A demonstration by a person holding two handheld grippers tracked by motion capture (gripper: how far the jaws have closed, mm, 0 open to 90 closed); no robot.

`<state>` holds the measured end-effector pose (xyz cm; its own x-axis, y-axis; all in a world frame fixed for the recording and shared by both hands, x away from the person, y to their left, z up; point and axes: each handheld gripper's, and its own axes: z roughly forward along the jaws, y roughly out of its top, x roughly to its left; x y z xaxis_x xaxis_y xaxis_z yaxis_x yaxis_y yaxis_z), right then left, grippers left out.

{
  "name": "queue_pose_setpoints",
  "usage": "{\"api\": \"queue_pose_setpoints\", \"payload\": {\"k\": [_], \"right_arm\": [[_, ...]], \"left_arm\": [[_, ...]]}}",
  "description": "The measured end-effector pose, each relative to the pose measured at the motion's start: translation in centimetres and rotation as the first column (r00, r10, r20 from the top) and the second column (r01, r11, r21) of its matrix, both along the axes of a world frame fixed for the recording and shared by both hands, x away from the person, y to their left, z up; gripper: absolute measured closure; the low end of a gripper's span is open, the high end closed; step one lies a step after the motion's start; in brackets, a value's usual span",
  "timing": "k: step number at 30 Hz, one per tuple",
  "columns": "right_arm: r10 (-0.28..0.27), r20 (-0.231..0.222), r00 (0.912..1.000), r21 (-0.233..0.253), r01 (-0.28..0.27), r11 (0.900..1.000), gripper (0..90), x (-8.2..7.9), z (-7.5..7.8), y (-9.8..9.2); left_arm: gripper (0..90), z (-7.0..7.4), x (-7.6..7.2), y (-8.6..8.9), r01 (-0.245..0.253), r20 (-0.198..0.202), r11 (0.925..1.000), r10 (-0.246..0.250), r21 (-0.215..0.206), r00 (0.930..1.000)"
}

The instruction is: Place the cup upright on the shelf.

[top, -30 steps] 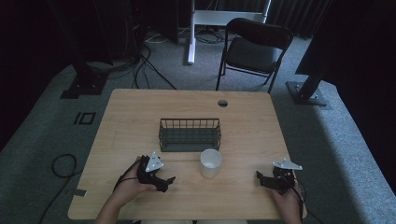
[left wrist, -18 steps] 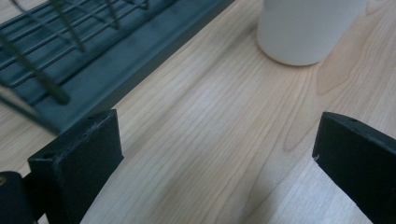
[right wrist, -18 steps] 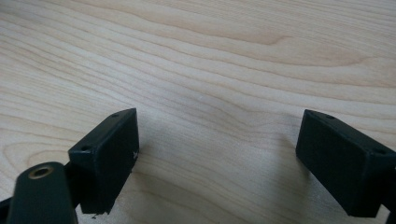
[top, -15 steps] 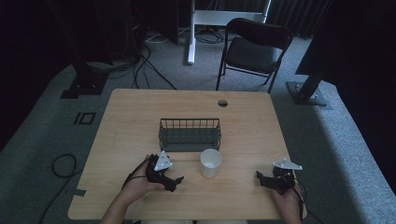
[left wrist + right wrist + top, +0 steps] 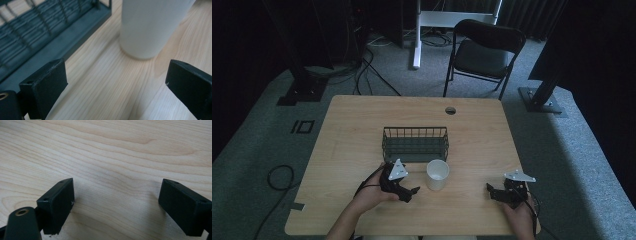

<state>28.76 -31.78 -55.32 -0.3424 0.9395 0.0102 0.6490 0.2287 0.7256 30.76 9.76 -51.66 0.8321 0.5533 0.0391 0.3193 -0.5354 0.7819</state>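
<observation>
Left gripper [image 5: 411, 192] jaws spread wide, just short of a white paper cup [image 5: 437, 174] upright on the wooden table [image 5: 352, 130], dark wire basket [image 5: 415, 143] close behind the cup, right gripper [image 5: 491, 192] jaws apart, low over bare tabletop, well right of the cup

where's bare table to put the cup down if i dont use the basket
Bare wood runs all along the table's far strip behind the basket, and down both its sides. It is tight only near the front, where the cup sits between basket and left gripper.
</observation>
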Motion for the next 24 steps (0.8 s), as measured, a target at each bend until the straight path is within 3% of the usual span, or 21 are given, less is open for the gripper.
{"api": "queue_pose_setpoints", "payload": {"k": [24], "right_arm": [[0.0,0.0,1.0,0.0,0.0,1.0,13.0,0.0,0.0,0.0]], "left_arm": [[3.9,0.7,0.8,-4.3,0.069,0.023,0.9959,-0.068,-0.059,0.9974]]}}
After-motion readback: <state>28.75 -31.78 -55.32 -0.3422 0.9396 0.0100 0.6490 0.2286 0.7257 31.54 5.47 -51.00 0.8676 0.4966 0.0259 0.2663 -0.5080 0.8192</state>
